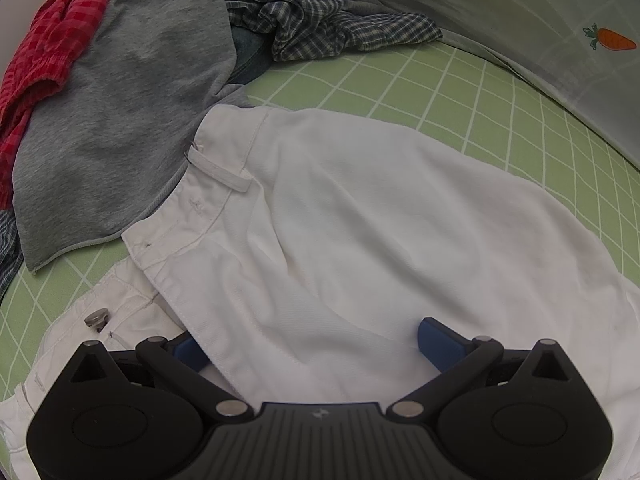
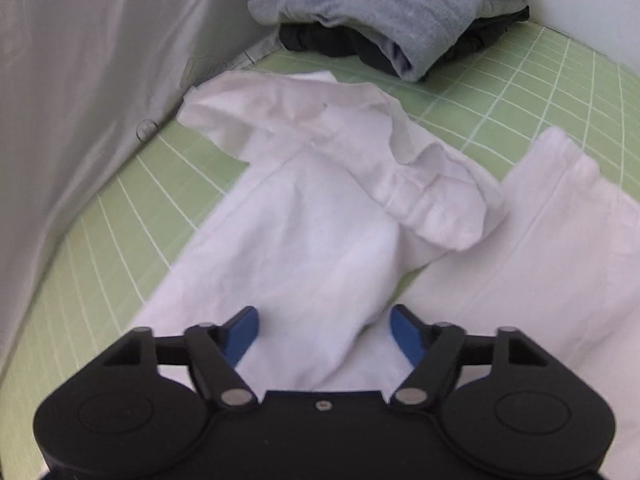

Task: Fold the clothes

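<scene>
A: Left gripper [image 1: 316, 344]?
B: Jaws standing wide over white cotton trousers [image 1: 360, 216] on green grid mat [image 1: 460, 92]. Grey jersey top [image 1: 132, 120] lying ahead-left, touching waistband; red checked cloth [image 1: 52, 36] beyond.
A: Right gripper [image 2: 324, 330]?
B: Jaws apart, straddling white trouser leg [image 2: 304, 216], not pinching. Folded grey towel stack [image 2: 384, 12] sitting far ahead.

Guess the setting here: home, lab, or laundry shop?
Probably a home bed: a green grid-patterned sheet, a quilt with a carrot print, an unsorted clothes heap, and a folded stack.
</scene>
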